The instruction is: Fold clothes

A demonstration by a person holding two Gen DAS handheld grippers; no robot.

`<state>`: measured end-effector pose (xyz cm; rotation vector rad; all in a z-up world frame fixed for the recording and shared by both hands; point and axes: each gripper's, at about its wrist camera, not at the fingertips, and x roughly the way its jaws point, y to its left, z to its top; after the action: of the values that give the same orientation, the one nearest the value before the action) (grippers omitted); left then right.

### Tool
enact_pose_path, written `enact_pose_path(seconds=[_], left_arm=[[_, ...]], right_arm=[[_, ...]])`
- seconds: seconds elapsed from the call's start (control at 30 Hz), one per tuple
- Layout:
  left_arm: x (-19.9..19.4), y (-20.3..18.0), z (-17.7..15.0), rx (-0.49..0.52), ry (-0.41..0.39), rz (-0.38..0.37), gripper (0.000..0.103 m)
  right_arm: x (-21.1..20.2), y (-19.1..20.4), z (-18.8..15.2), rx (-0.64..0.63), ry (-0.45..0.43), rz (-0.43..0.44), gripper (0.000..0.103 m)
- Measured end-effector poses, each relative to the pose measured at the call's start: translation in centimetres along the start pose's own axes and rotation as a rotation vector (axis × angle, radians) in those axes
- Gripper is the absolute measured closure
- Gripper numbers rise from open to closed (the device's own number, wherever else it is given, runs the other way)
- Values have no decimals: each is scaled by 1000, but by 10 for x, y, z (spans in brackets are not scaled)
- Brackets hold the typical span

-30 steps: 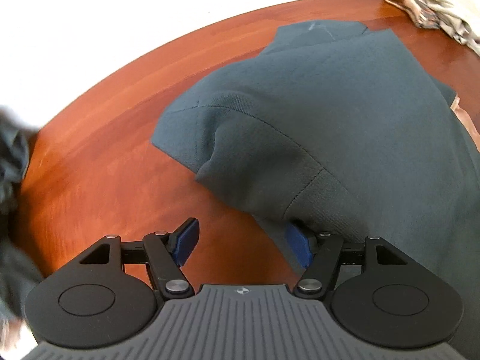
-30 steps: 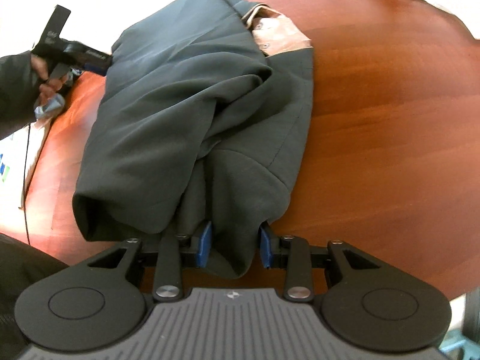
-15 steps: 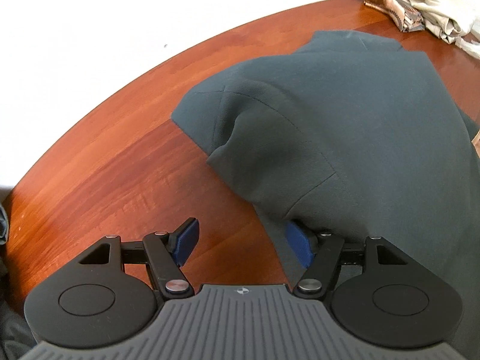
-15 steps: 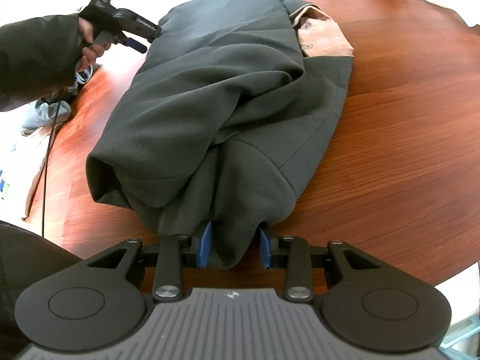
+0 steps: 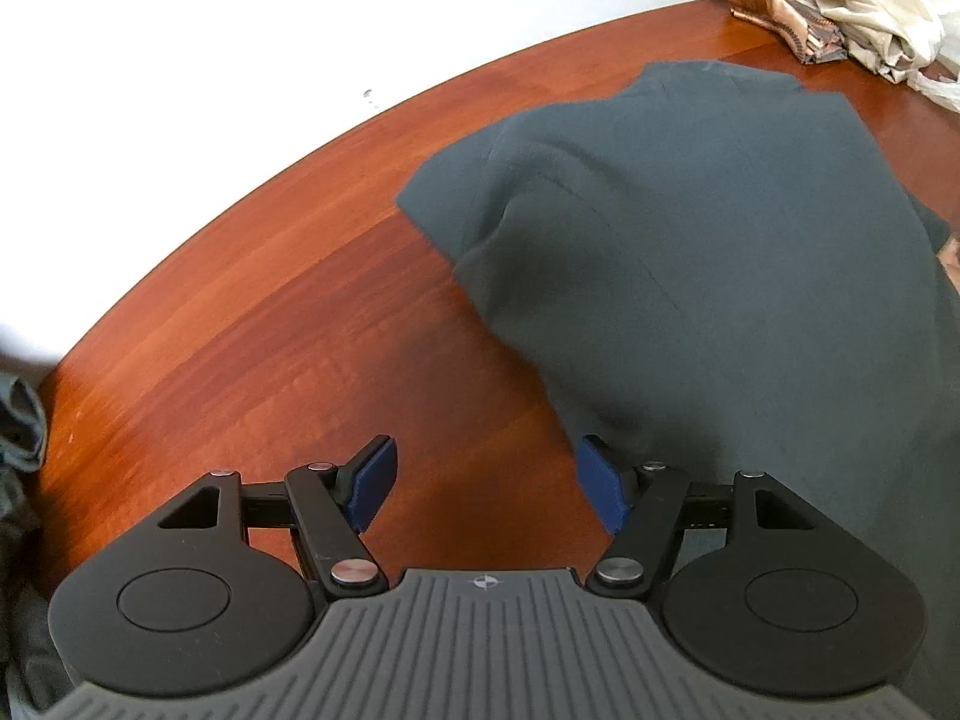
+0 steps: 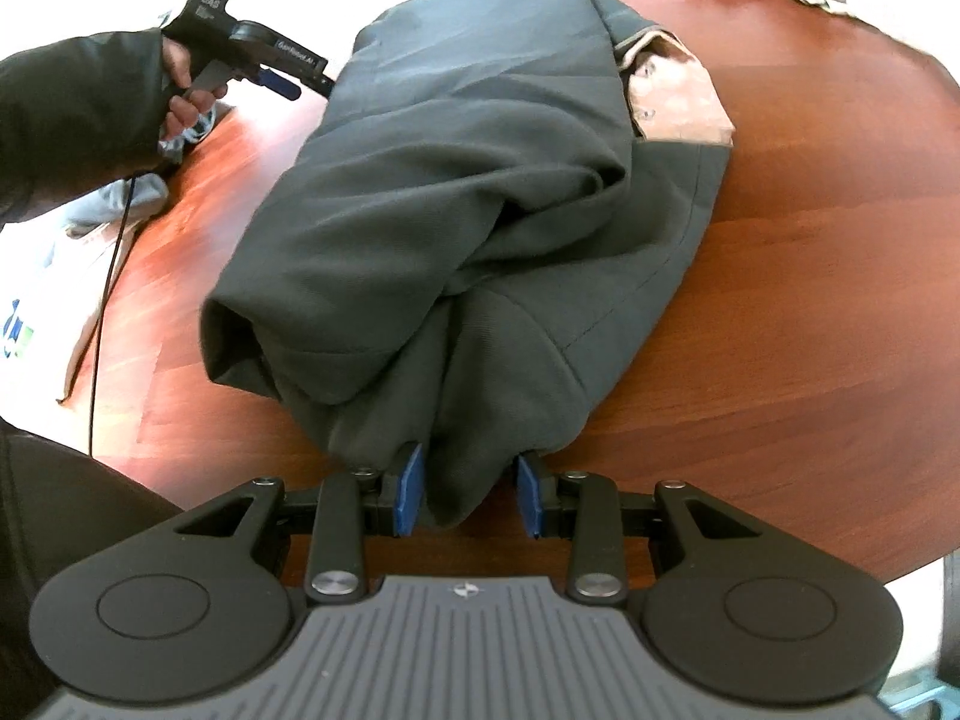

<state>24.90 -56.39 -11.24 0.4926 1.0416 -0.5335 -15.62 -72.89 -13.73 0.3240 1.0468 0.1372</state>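
dark green garment (image 6: 480, 210) lies bunched and part-folded near the middle of the wooden table (image 6: 810, 300), tan lining (image 6: 678, 96) showing at its far end. right gripper (image 6: 468, 495): jaws partly closed, blue pads pressing a thick bunch of the near hem between them. left gripper (image 5: 489, 483): jaws wide, nothing between them; its right pad sits at the edge of the cloth, apart or brushing, cannot tell. step in hand, by judgement: carrying the held end over for a fold. to do it well: keep the right pinch firm, lift the hem clear of the wood before drawing it across, and get the left jaws around the free edge so both corners travel level. hard to make out: the garment type, how many layers the right pads hold, and the light crumpled heap (image 5: 852, 18) at the far table edge. left view is blurred over the cloth.
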Motion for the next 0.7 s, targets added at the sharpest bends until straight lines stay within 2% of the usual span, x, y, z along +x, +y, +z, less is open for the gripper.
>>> enact_pose_path(seconds=[0.33,0.6,0.7], left_arm=[[-64,-7,-73,-123,-33,5,34],[-103,-55,-134,-162,-42,-5,34],[-120,-75,-159,-213,-44,1,34]], right_arm=[[-32,-10,47,-172,40,-6,59],[-36,-20,91,-367,74,14,54],[-32,-21,100,-424,88,32,53]])
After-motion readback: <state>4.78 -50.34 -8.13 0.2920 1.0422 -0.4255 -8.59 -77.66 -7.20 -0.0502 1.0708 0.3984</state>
